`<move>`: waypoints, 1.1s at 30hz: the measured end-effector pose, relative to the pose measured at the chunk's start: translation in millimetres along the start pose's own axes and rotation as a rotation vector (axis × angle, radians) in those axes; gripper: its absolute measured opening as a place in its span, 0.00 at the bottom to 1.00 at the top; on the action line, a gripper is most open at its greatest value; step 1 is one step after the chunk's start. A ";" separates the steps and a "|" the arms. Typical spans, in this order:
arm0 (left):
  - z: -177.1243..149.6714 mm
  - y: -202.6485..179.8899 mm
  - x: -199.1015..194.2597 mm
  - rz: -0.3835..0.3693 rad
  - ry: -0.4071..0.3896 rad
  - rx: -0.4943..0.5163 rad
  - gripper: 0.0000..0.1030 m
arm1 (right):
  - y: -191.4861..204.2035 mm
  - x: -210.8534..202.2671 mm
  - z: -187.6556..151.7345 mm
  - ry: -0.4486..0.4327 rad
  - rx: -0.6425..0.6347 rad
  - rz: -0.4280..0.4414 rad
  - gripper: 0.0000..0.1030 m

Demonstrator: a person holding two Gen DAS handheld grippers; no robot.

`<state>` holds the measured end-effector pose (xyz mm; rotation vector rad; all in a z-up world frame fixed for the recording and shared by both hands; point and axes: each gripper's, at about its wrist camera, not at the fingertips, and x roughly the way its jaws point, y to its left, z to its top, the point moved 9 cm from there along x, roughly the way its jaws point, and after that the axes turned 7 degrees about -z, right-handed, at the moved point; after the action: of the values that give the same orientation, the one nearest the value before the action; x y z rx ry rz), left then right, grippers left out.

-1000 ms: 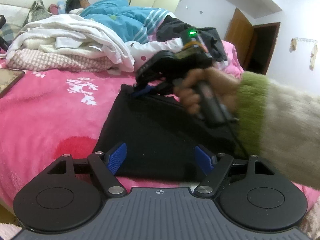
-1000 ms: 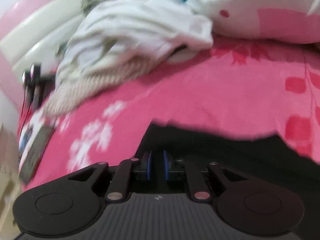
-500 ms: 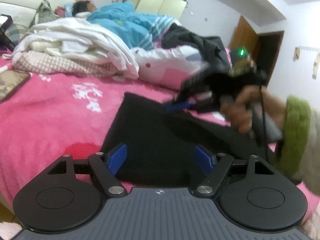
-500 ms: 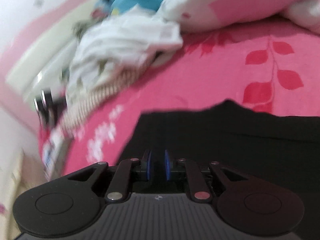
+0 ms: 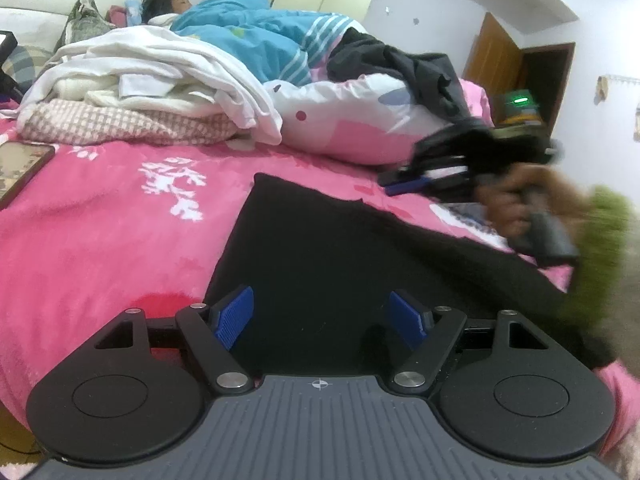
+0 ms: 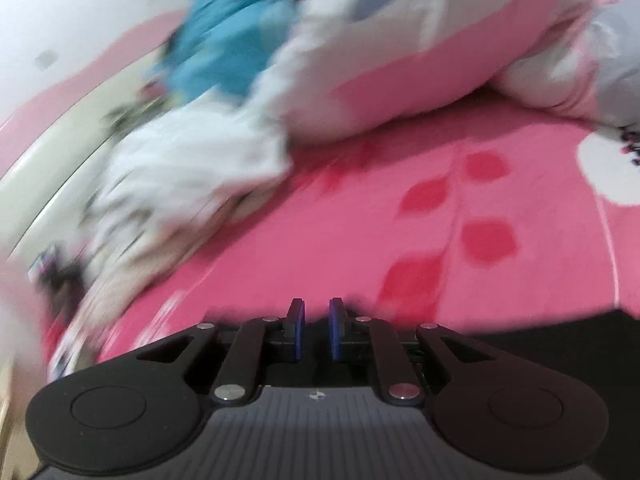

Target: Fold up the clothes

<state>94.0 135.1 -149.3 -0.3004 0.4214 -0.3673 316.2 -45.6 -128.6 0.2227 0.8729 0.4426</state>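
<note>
- Left wrist view: the left gripper point(image 5: 322, 318) hangs low over the near edge of a black garment point(image 5: 340, 264) spread flat on the pink bed point(image 5: 100, 240); its jaws stand wide apart, released, with black cloth below the gap but nothing pressed between the blue pads.
- The garment's far left corner ends in a clean point, and bare pink blanket lies open to its left and beyond its far edge.
- At the far side a pile of white clothes point(image 5: 160, 76) sits on a checked cloth, just beside a pink-and-white pillow point(image 5: 352, 124); a person lies under a blue cover point(image 5: 256, 40) behind them.
- A phone point(image 5: 20, 166) rests on the blanket at the left edge.
- At the right, a hand point(image 5: 516, 204) with a green cuff carries the right gripper point(image 5: 404, 184) above the garment's far right edge, blurred; its blue tips look close together.
- No writing can be read.
- Right wrist view: heavily blurred. The right gripper's point(image 6: 316, 330) jaws are nearly clenched with a thin gap, and I cannot tell whether cloth is caught in it.
- The black garment point(image 6: 540, 332) shows only as a dark strip along the bottom right.
- Open pink blanket with red leaf prints point(image 6: 486, 240) fills the middle, a stretch the other view does not show.
</note>
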 end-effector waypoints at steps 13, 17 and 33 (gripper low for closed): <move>-2.6 -2.9 -0.7 0.025 0.006 0.039 0.73 | -90.9 3.1 16.0 -0.082 0.044 -0.285 0.13; -2.5 -2.9 -0.5 0.030 0.003 0.039 0.73 | -56.9 -49.9 -22.9 -0.114 -0.125 -0.163 0.13; -2.8 -3.9 2.1 0.055 0.021 0.058 0.73 | -209.1 -86.6 7.6 -0.193 0.079 -0.464 0.13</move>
<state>93.4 130.2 -151.1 -0.2284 0.4376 -0.3286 332.7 -271.1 -140.5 0.1267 0.7242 -0.0463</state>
